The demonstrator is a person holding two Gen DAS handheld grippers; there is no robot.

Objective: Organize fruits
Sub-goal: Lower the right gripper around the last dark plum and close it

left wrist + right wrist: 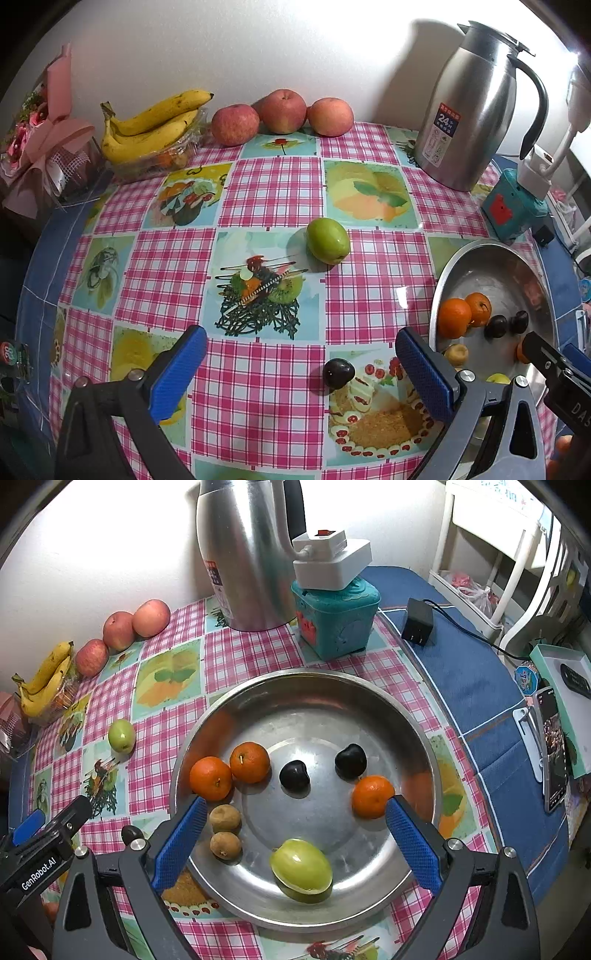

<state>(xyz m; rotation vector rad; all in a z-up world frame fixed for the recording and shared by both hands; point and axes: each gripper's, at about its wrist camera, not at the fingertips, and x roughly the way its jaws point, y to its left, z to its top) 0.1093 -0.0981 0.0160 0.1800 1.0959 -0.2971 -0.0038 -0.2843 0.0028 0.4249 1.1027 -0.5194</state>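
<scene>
Step in hand: judged from the layout, a release. The right gripper (295, 834) hangs over the round stainless-steel basin (424, 716) with its blue-padded jaws spread wide and nothing between them; the glossy green oval fruit in the basin (301, 866) lies free on the metal at the near rim, just below the gap.
Basin: it sits at the table's right side, in front of the tall steel thermos jug (243, 554). It holds three small oranges (249, 762), two dark round plums (294, 774) and two small brown fruits (225, 818).
Still outside: a second green round fruit (328, 240) lies mid-table; a loose dark plum (338, 373) lies near the front edge, left of the basin.
Left gripper (301, 363): jaws apart, empty; the loose plum lies on the cloth between its blue pads (183, 363), untouched.
Next move: likely the left gripper lowers and closes on that plum; being round and smooth, it may roll.
</scene>
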